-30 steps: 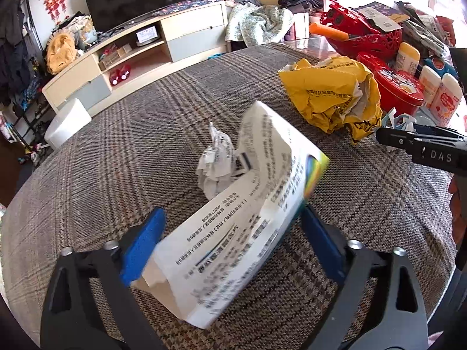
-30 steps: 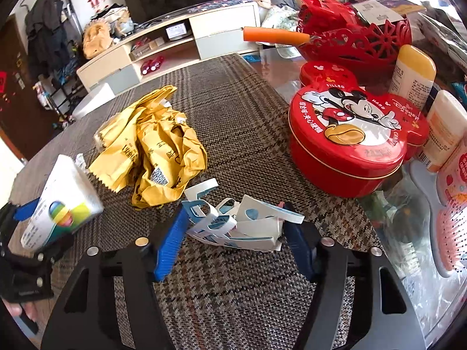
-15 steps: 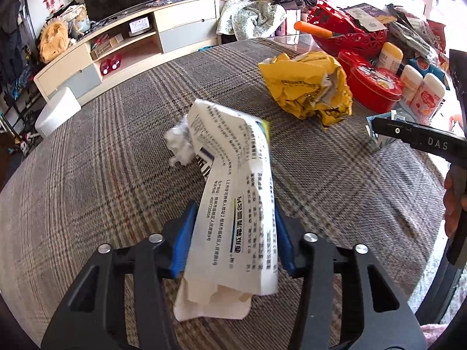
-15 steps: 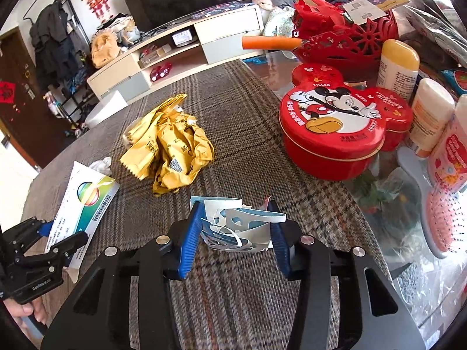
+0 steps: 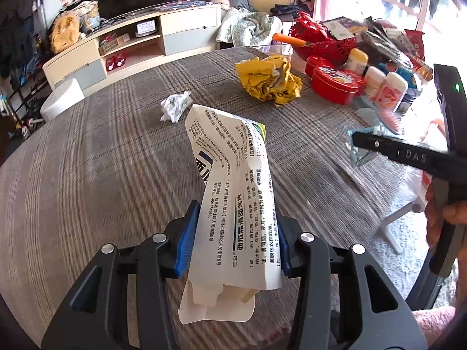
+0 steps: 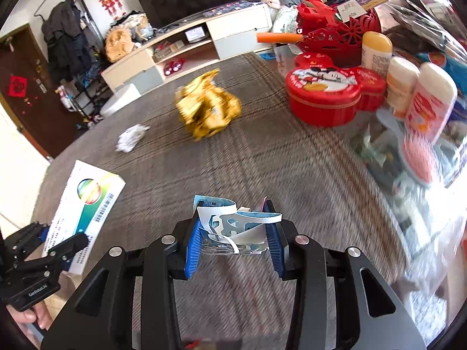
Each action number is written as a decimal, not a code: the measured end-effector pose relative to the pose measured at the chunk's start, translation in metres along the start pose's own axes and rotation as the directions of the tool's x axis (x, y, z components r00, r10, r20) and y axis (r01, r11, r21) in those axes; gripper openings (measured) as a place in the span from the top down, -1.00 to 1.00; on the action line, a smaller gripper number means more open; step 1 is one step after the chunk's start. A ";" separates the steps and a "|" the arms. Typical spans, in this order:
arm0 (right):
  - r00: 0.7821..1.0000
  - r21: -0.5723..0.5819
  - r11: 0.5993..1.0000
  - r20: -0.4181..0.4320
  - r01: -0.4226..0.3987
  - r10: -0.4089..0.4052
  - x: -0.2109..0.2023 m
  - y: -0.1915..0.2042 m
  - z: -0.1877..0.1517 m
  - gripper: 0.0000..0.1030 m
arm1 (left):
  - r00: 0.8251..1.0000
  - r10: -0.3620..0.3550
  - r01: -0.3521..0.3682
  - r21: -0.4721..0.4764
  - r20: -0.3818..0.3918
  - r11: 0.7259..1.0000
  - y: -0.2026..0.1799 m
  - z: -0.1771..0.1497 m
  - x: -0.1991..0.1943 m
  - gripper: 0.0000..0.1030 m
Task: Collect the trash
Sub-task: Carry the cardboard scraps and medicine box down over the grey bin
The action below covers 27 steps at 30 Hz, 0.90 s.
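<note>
The left gripper is clenched on a crushed white medicine box, its blue pads pressing the box's two long sides. The box stands up out of the claw, bent and leaning toward the far side, with its open flap end hanging below the pads on the near side. It is held clear above the plaid tablecloth.

The right gripper is clamped on a crumpled wad of white and light-blue cut paper, which sits squeezed between the two blue pads, with loops of paper sticking up above them. In the right wrist view the medicine box shows at the near left, gripped by the left gripper.

Farther out on the cloth lie a crumpled yellow wrapper, near the middle far side, and a small crumpled white tissue, to the left of the wrapper and apart from it. Neither touches a claw. At the far right stand a red Mickey tin, several lotion bottles and a red basket.
</note>
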State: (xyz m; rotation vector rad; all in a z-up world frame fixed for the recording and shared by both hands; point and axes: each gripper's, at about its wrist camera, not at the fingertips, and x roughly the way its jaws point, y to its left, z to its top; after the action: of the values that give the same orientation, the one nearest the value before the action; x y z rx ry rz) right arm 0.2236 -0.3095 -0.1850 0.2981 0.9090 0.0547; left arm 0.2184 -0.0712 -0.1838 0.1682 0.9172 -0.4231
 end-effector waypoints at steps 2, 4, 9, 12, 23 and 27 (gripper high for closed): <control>1.000 -0.050 0.999 0.001 0.018 -0.018 -0.012 0.012 -0.013 0.22 | 1.000 -0.015 0.015 -0.028 0.005 0.999 -0.002 -0.011 -0.012 0.14; 1.000 -0.071 0.997 0.006 0.027 -0.027 -0.023 0.021 -0.023 0.22 | 1.000 -0.023 0.024 -0.052 0.008 0.998 -0.004 -0.022 -0.022 0.14; 1.000 -0.087 0.996 0.012 0.013 -0.012 -0.052 0.035 -0.057 0.22 | 1.000 0.001 0.001 -0.074 0.021 0.997 -0.018 -0.061 -0.049 0.13; 1.000 -0.079 0.997 0.009 -0.004 0.005 -0.062 0.038 -0.076 0.22 | 0.999 0.003 0.001 -0.100 0.036 0.995 -0.024 -0.083 -0.064 0.13; 0.999 -0.100 0.995 0.015 -0.028 0.029 -0.094 0.055 -0.144 0.22 | 0.997 0.029 -0.018 -0.145 0.069 0.989 -0.060 -0.169 -0.096 0.12; 0.999 -0.077 0.996 -0.017 -0.041 0.039 -0.091 0.055 -0.170 0.22 | 0.999 0.025 -0.021 -0.179 0.022 0.984 -0.065 -0.202 -0.084 0.12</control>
State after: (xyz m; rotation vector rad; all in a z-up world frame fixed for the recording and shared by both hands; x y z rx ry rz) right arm 0.0391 -0.2330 -0.1979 0.2442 0.9141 0.1290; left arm -0.0018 -0.0419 -0.2357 0.0094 0.9235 -0.3188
